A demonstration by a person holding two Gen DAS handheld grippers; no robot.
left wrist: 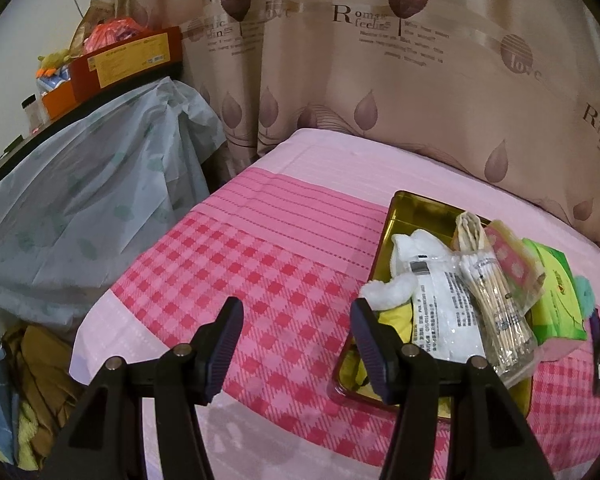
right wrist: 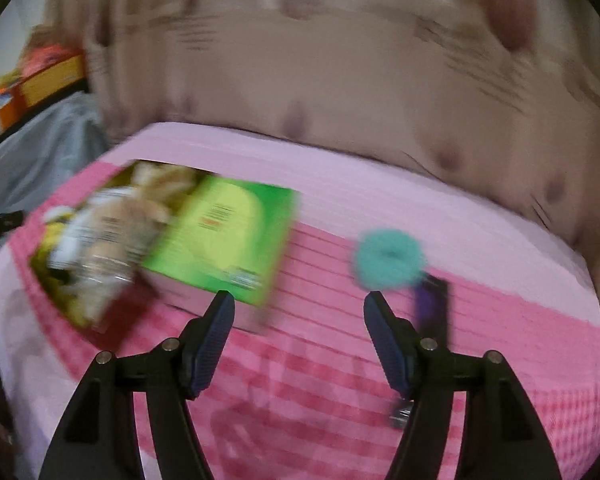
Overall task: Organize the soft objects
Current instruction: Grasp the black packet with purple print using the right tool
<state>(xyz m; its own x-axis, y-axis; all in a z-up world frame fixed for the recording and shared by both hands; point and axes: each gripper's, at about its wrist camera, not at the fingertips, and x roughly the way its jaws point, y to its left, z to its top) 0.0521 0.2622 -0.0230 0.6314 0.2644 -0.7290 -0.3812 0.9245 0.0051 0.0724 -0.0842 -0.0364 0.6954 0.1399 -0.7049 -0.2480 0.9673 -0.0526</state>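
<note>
soft objects sit piled in a gold tin [left wrist: 404, 210] at the right of the left wrist view, on a pink checked bedspread [left wrist: 260, 264]. left gripper [left wrist: 296, 316] at the bottom centre of that view is spread wide with nothing between its pads, only bedspread showing in the gap; its right finger overlaps the tin's near left edge. inside the tin lie a white fluffy cloth [left wrist: 384, 290], a white printed packet [left wrist: 440, 308], a clear bag of wooden sticks [left wrist: 500, 320] and something yellow beneath them. a green tissue pack [left wrist: 556, 300] rests against the tin's right side.

right gripper [right wrist: 300, 308] at the bottom centre of the blurred right wrist view is also released and empty. the green tissue pack [right wrist: 224, 236] is just beyond its left finger, a teal scrunchie [right wrist: 390, 260] beyond its right finger, and a purple object [right wrist: 432, 304], too blurred to identify, just below the scrunchie. a beige printed curtain [left wrist: 380, 60] fills the top of both views.
</note>
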